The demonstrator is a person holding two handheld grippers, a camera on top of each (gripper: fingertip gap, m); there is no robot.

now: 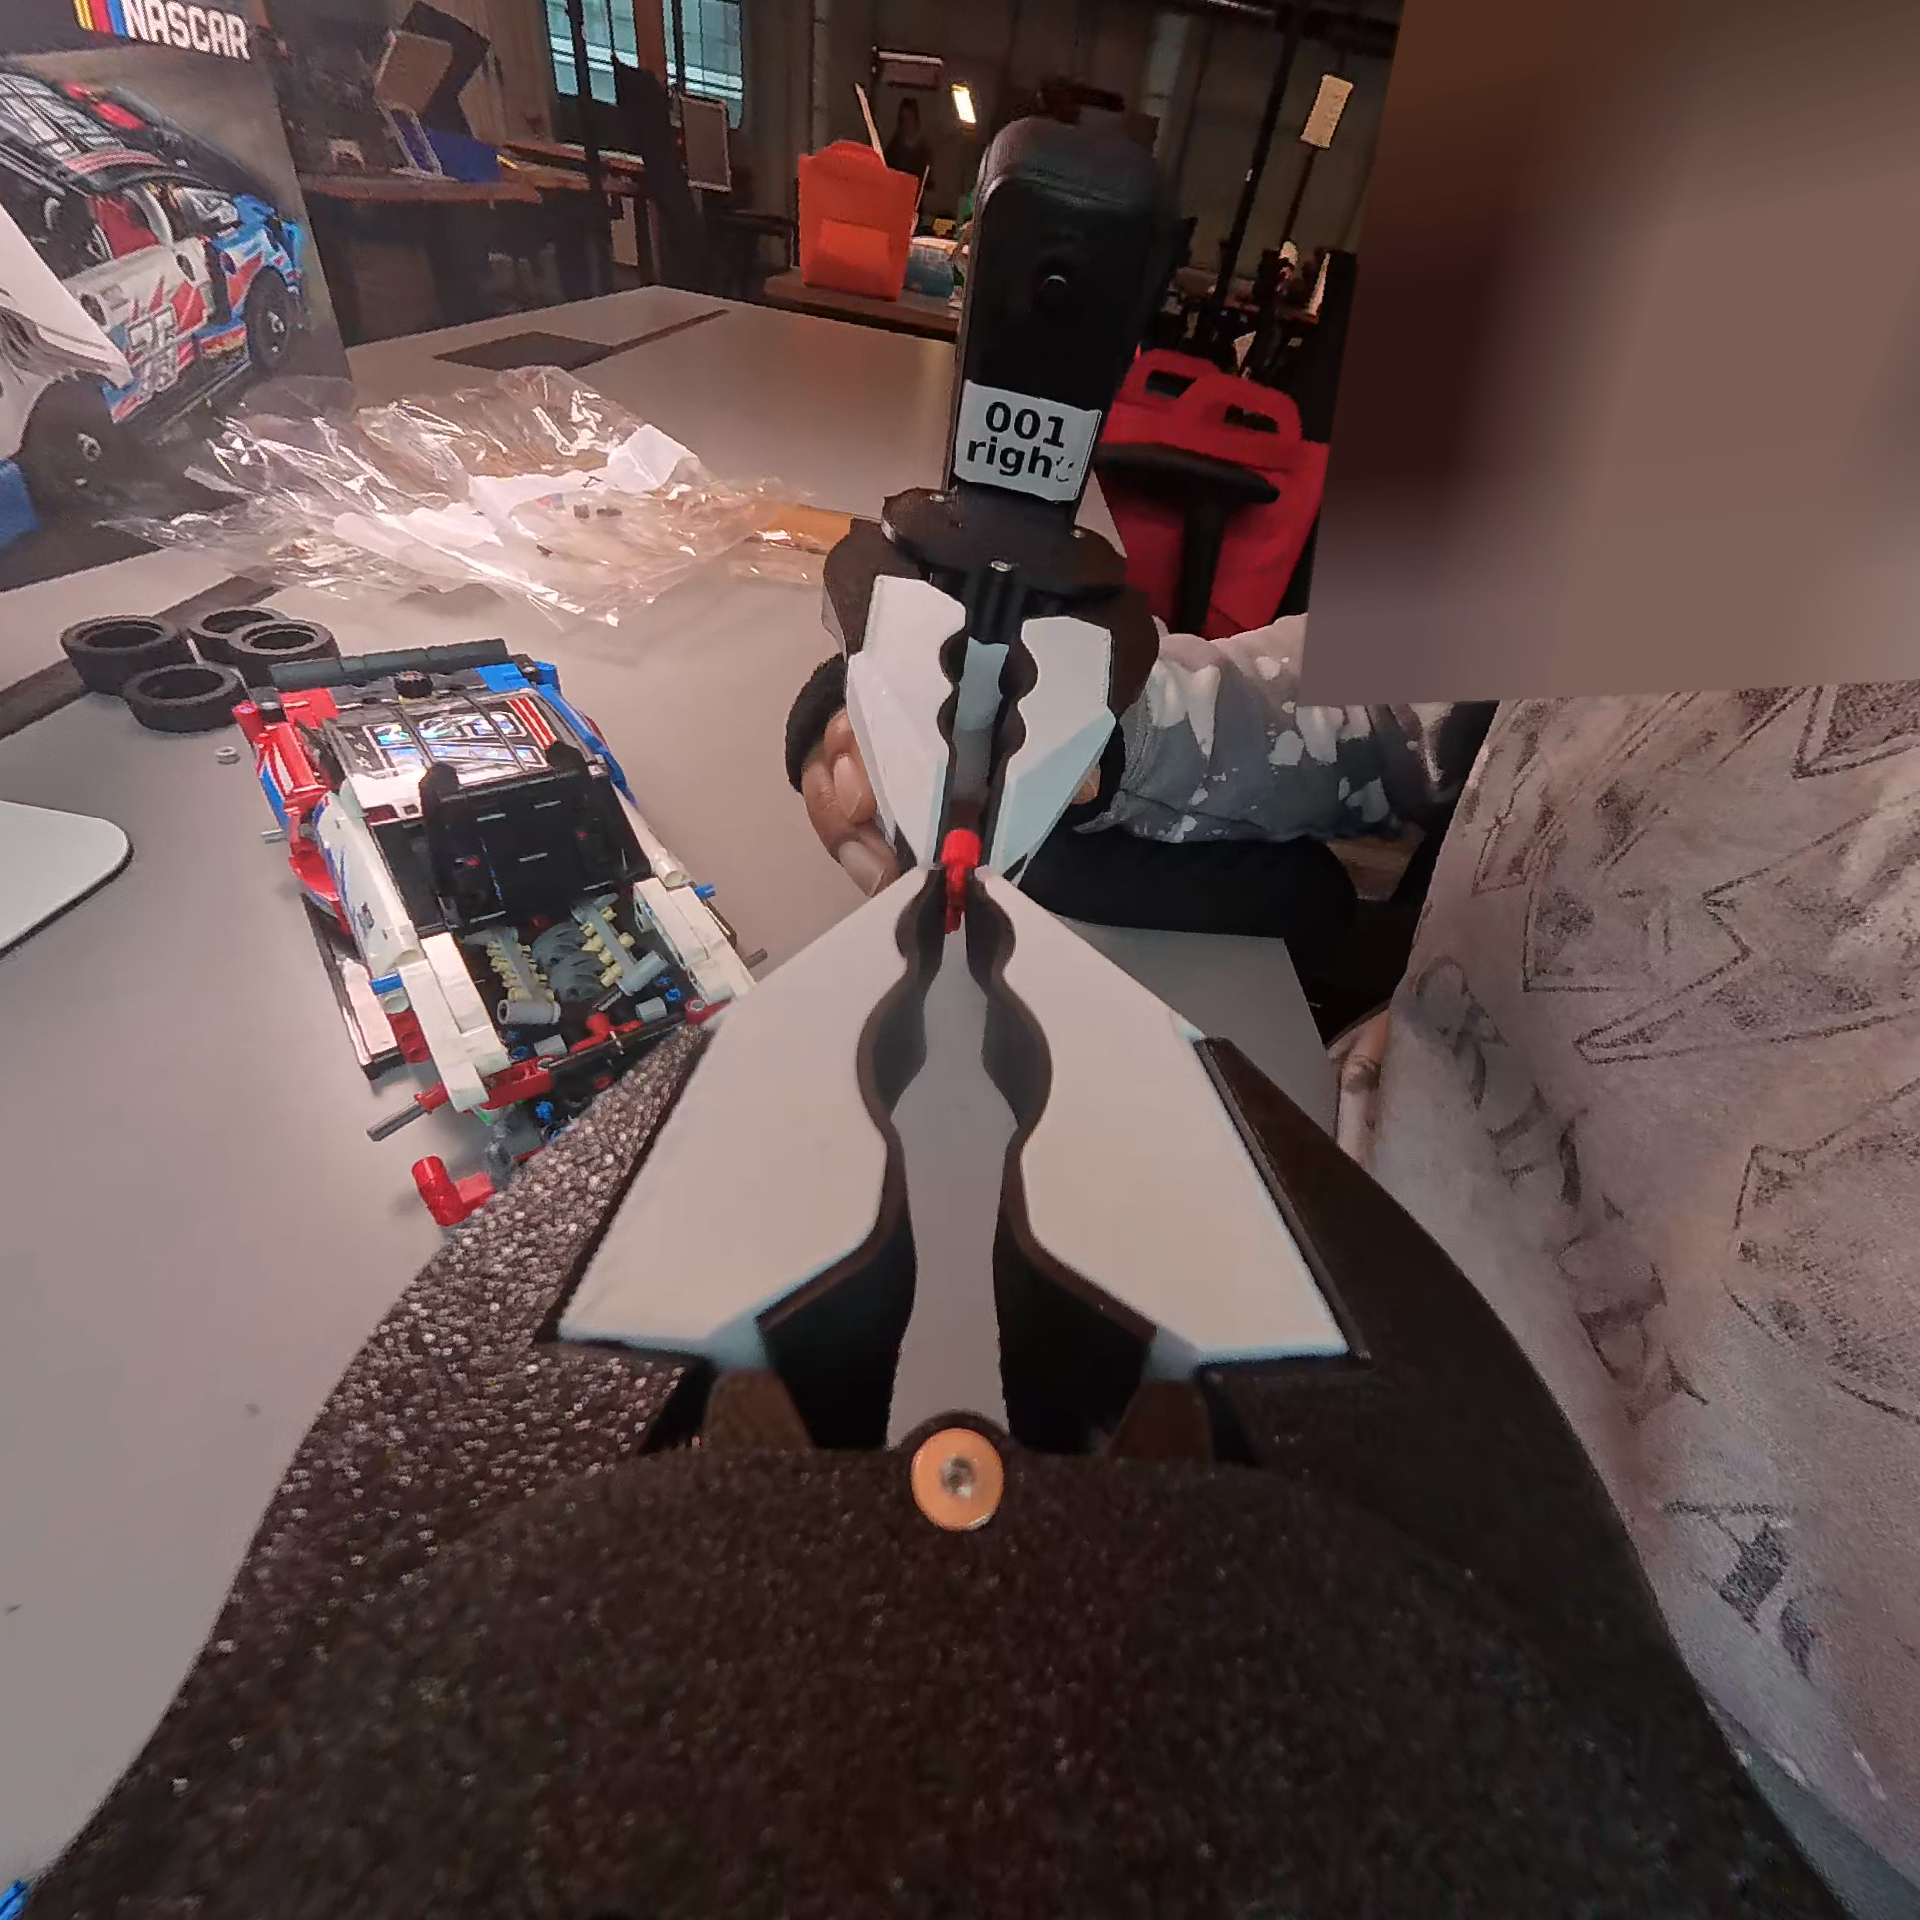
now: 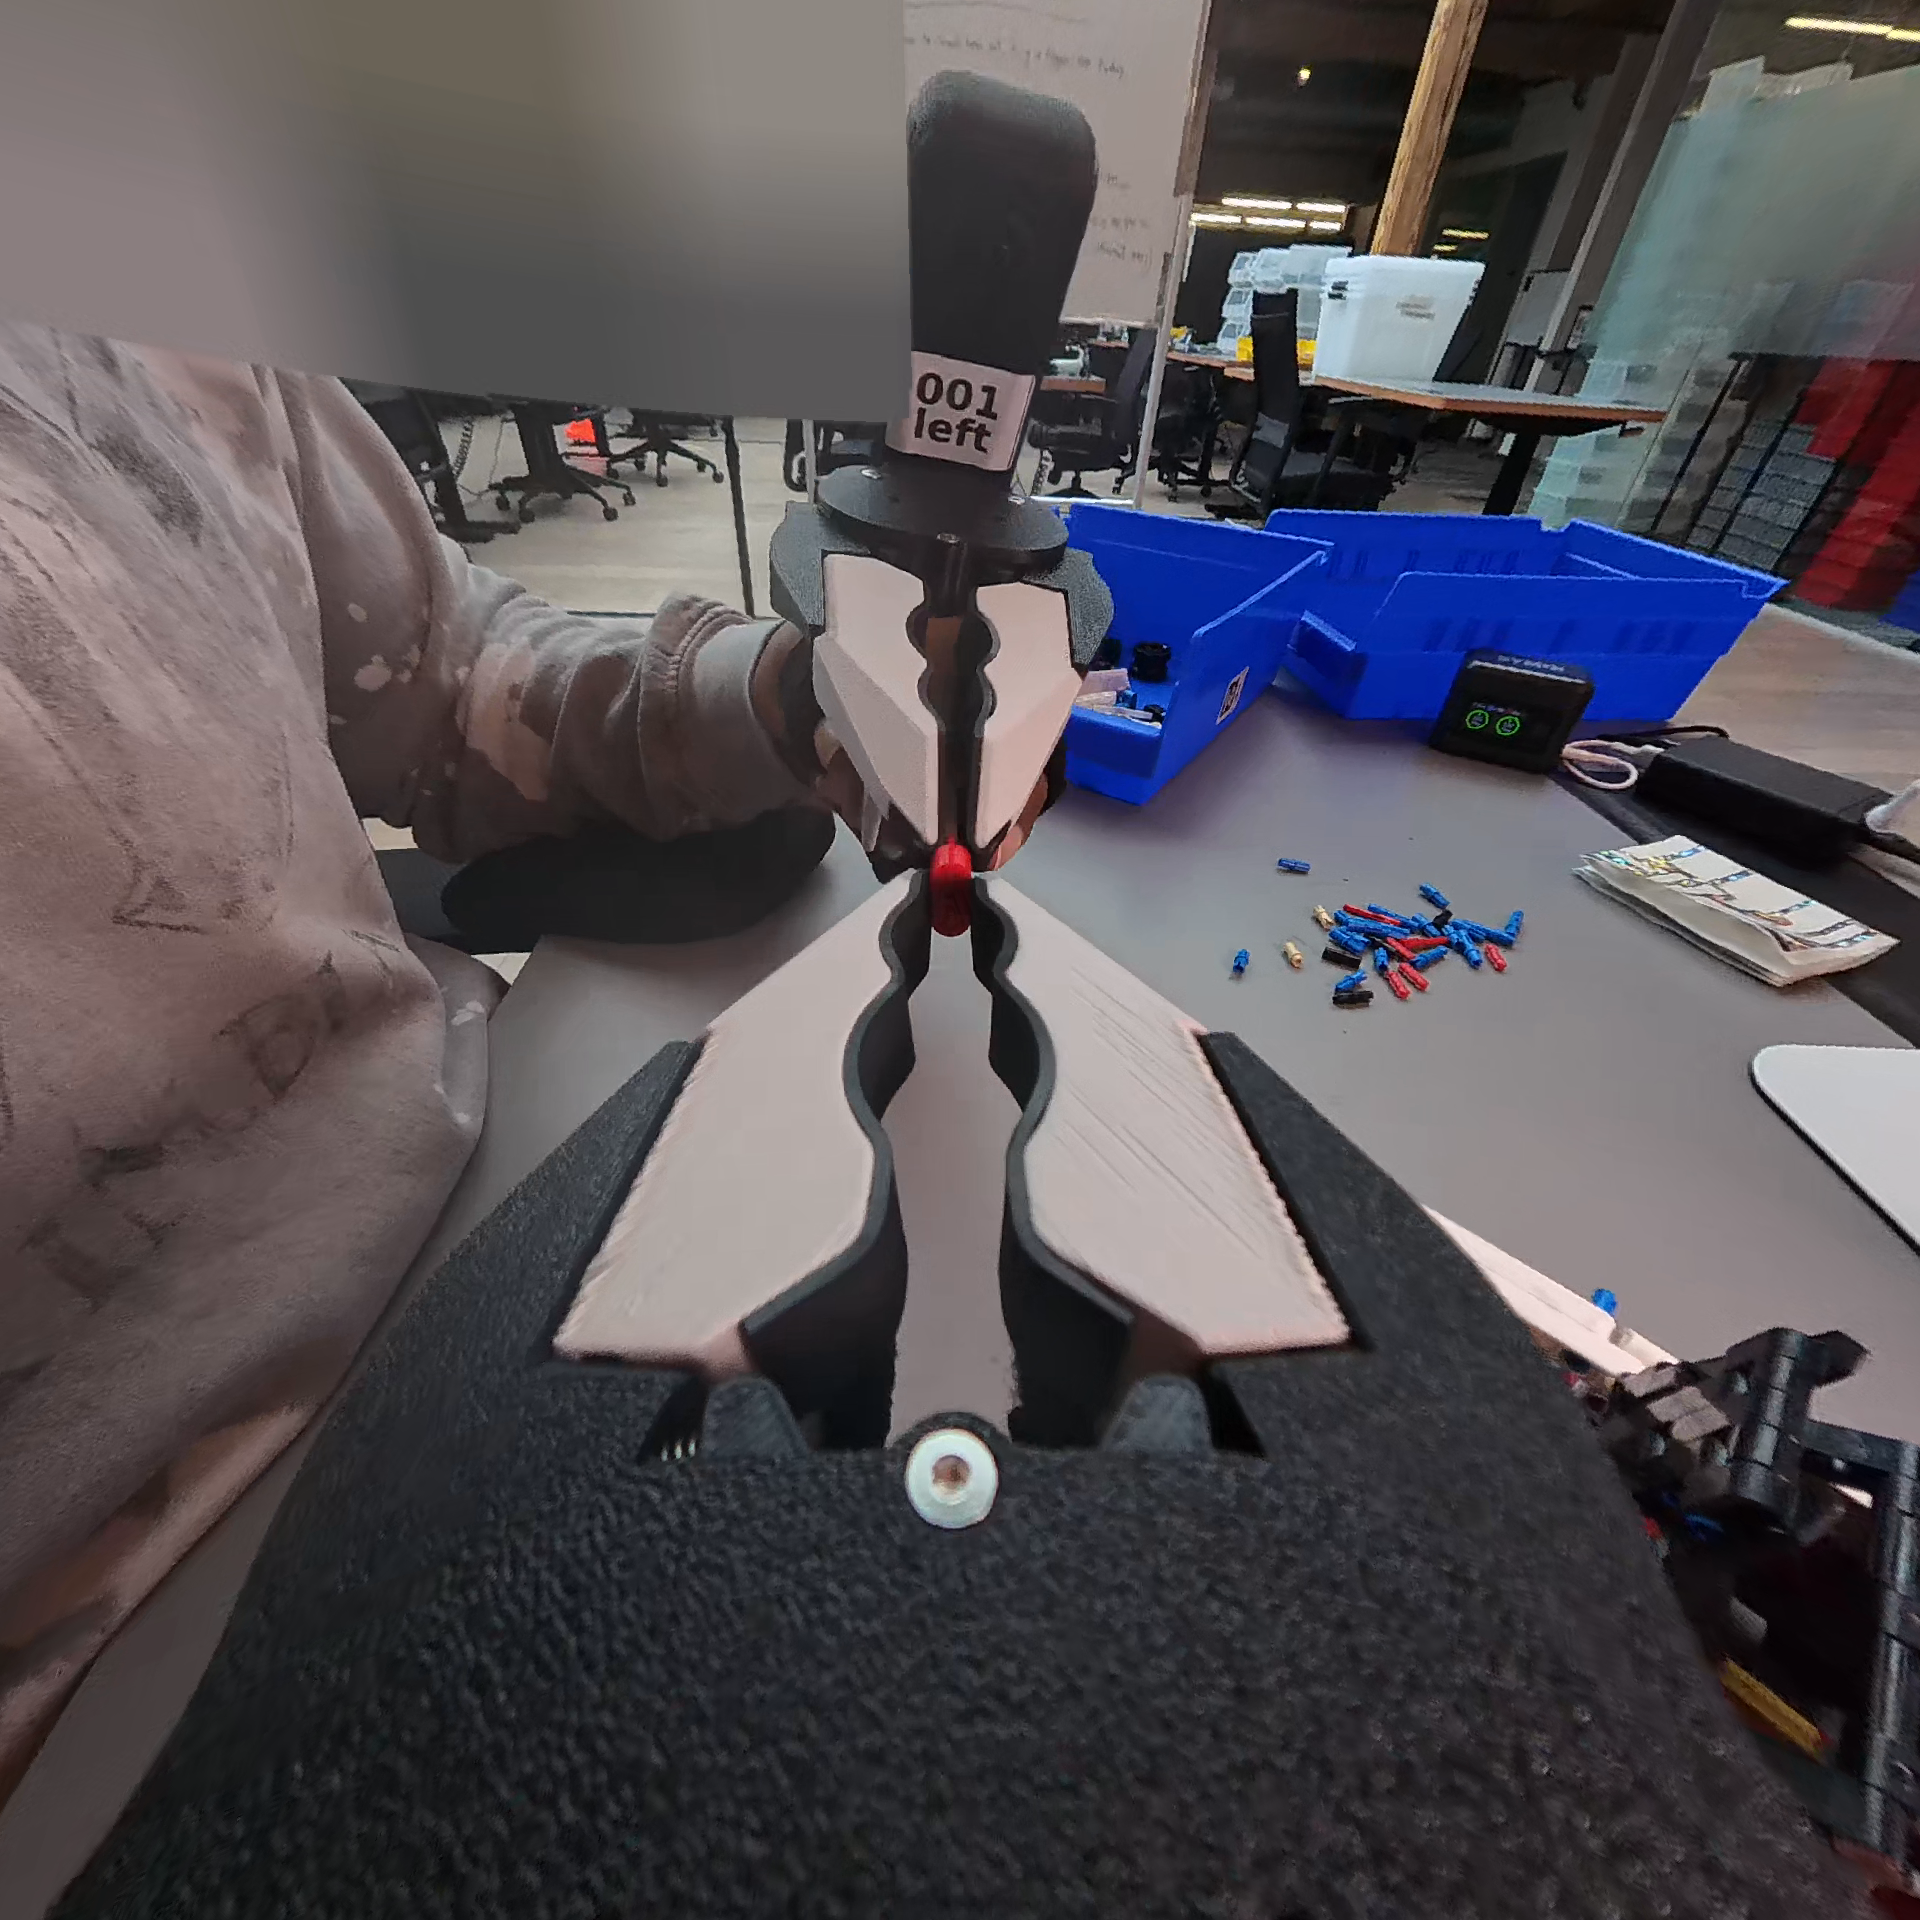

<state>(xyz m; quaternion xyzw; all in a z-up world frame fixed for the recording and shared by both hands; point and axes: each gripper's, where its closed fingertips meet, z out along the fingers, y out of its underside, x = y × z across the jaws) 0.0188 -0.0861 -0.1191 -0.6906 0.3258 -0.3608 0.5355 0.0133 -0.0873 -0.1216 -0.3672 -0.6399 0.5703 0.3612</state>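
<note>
Left gripper (image 1: 951, 883) tips pinched on small red plastic peg (image 1: 956, 868), frame centre | right gripper (image 2: 951, 894) clamps its other end (tip-to-tip) | peg light, stiff, slippery; grip mid-shaft

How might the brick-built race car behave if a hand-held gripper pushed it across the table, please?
The race car would probably slide rather than roll: its four tyres lie loose beside it. It looks fragile, with an open engine bay and small parts already detached near its front.
</note>
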